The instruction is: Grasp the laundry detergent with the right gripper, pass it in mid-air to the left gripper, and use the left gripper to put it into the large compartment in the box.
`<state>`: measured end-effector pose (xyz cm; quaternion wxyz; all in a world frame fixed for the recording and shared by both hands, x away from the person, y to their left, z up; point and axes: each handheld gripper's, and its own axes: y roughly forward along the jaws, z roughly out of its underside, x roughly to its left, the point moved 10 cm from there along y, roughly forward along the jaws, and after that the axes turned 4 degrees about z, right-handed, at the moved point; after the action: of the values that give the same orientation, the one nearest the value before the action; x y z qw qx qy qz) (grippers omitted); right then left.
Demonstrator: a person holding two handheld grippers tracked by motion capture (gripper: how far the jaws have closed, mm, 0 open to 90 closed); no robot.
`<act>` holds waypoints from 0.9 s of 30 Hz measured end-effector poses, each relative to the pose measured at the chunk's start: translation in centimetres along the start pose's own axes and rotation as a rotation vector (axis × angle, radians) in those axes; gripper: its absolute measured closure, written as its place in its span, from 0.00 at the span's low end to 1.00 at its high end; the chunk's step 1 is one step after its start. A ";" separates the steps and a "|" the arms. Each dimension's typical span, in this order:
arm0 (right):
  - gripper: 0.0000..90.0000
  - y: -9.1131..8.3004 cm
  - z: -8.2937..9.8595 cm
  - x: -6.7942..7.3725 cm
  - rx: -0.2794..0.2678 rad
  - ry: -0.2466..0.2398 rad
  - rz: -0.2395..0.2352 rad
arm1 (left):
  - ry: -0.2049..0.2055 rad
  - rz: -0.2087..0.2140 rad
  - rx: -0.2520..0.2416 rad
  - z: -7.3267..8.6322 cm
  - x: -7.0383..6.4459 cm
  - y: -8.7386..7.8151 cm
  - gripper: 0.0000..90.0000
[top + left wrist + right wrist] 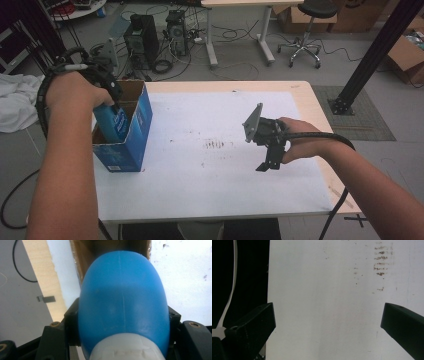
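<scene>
The left gripper (111, 100) pinches a blue plastic bottle (123, 302) between its jaws, just below the white cap (127, 350) (the cap end sits nearest its camera). The bottle hangs beneath that gripper, its body partly inside the open blue cardboard box (137, 131). The right gripper (267, 162), jaws spread wide and holding nothing, hovers over the white table sheet (324, 315), well apart from the box

Left forearm extends forward from the bottom edge, hand raised, wrist bent down. Left tongs (111, 102) point downward, jaws clamped on a load. Right forearm enters from the lower right. Right tongs (267, 161) point down and left, jaws spread wide, nothing between them.
</scene>
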<state>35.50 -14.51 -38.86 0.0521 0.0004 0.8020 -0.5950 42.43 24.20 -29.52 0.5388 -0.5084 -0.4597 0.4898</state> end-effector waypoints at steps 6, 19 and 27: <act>0.00 0.0 0.1 0.1 0.011 -0.005 -0.005 | -0.002 0.000 0.003 -0.2 0.2 1.9 0.43; 0.00 0.1 2.1 0.7 0.103 0.003 -0.037 | -0.011 -0.008 -0.015 -0.5 0.6 3.9 0.43; 0.00 -0.1 2.4 0.8 0.124 0.004 -0.035 | -0.003 -0.008 -0.018 -0.7 0.8 5.4 0.43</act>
<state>34.85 -16.90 -39.52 0.0400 -0.0091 0.7637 -0.6443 42.89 24.94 -34.94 0.5354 -0.5109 -0.4668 0.4841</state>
